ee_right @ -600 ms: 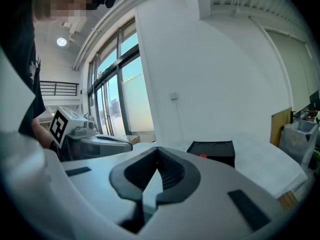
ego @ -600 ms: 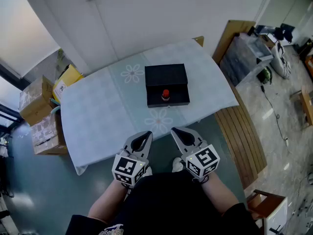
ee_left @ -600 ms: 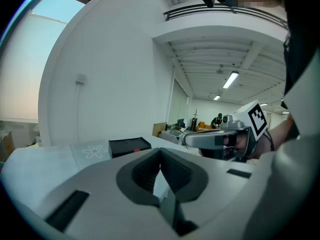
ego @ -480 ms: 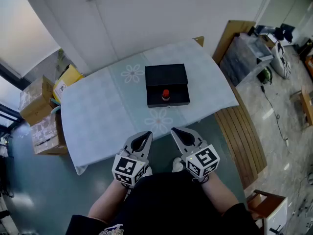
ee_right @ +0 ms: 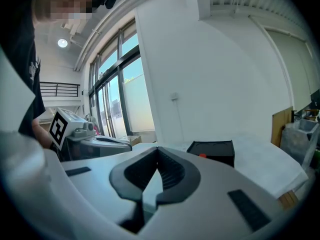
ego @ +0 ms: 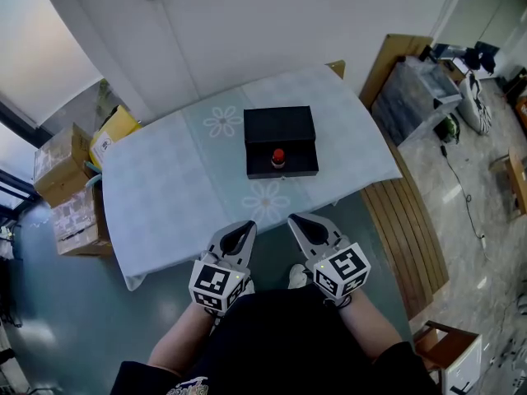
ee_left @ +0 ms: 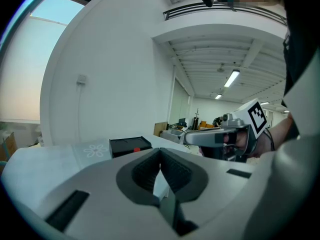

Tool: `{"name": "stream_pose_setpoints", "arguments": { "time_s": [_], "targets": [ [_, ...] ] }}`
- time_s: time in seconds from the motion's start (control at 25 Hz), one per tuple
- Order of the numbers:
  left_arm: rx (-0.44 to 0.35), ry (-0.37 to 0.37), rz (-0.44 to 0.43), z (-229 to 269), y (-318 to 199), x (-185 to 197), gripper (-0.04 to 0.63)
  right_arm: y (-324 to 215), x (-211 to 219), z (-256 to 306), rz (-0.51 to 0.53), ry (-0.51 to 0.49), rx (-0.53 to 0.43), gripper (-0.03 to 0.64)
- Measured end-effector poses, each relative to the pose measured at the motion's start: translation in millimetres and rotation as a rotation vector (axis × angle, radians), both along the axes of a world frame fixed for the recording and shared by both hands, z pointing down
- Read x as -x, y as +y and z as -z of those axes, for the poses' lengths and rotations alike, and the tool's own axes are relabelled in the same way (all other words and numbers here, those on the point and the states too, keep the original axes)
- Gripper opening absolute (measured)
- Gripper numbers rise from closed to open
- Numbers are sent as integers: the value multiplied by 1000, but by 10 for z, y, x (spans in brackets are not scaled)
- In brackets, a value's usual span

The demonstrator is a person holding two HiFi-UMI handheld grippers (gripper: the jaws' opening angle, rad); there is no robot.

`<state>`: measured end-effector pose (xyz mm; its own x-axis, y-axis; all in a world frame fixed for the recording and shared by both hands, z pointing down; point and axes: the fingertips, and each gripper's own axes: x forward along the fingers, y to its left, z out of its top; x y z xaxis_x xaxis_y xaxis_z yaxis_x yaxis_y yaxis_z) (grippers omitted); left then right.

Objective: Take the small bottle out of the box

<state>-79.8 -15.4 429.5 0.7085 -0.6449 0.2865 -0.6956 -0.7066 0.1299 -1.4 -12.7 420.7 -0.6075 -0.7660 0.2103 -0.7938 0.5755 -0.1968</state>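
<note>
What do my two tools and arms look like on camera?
The left tool and right tool are matching light grey shells tapering to a point, with dark ribbed pads inside. Each carries a white cube of black square markers. No cables show. The person wears a black top.

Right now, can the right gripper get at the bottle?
Probably yes: the box lies open, the bottle shows its red cap, and nothing stands between it and the right gripper, whose jaws are shut.
</note>
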Motion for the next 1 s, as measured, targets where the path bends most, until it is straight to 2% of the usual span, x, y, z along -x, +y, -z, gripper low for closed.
{"name": "stream_pose_setpoints", "arguments": {
  "time_s": [0.44, 0.68, 1.0],
  "targets": [
    [-7, -22, 56, -43, 0, -194, 28, -62, -163, -21, 84, -8, -6, 23],
    [8, 8, 118, -49, -46, -292, 28, -160, -316, -51, 129, -6, -5, 23],
    [13, 9, 193, -113, -27, -472, 28, -262, -507, -128, 202, -8, -3, 23]
  ]
}}
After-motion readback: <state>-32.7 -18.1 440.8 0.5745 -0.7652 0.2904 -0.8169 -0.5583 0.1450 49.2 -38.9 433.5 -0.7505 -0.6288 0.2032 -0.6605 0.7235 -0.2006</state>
